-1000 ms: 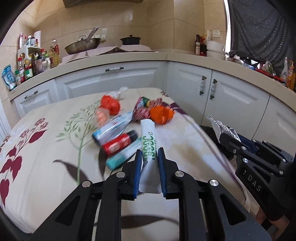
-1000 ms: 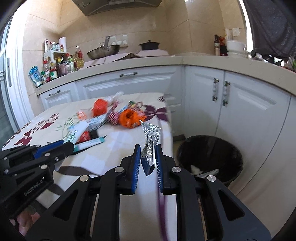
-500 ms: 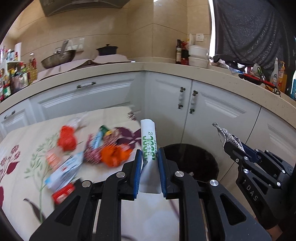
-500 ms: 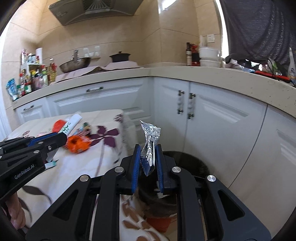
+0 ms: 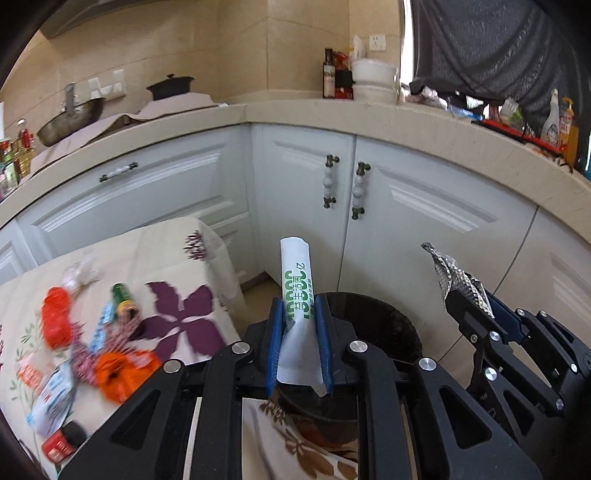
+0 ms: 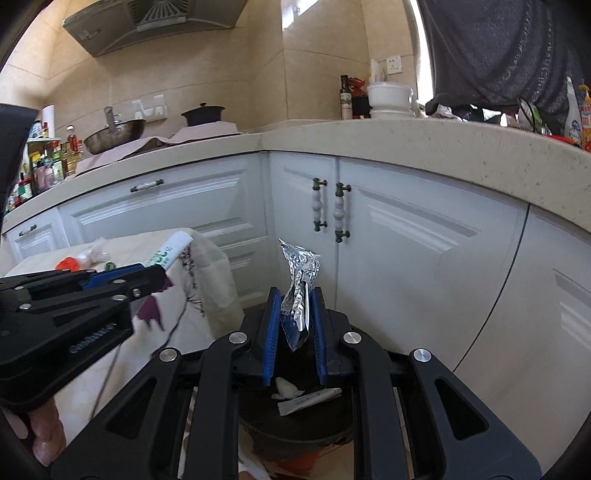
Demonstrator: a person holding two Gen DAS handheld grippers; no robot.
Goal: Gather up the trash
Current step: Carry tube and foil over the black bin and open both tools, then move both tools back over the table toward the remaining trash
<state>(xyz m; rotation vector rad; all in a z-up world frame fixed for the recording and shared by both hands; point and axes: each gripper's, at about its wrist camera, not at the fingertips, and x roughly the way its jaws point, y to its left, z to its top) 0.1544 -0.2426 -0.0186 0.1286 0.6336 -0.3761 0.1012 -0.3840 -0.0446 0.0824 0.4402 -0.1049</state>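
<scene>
Your left gripper [image 5: 298, 325] has its jaws clamped on a smooth white tube [image 5: 295, 280], long axis upright. Your right gripper [image 6: 295, 314] pinches crinkled silver foil wrapper [image 6: 300, 284] upright, above the round black bin [image 6: 295, 417].

Home kitchen: range hood [image 6: 147, 22], wok [image 6: 114, 138] (on counter), white cabinets [image 6: 166, 206].

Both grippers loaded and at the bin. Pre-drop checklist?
1. Left gripper shut on the white tube: ok.
2. Right gripper shut on the foil wrapper: ok.
3. Right gripper over the trash bin: ok, the bin's opening shows straight beneath the fingers.
4. Left gripper over the trash bin: cannot tell, it looks nearer the rim on the table's side.
5. Room in the bin: ok, only a few scraps inside.
6. Tablecloth clear of the bin's mouth: cannot tell, it hangs close by.
</scene>
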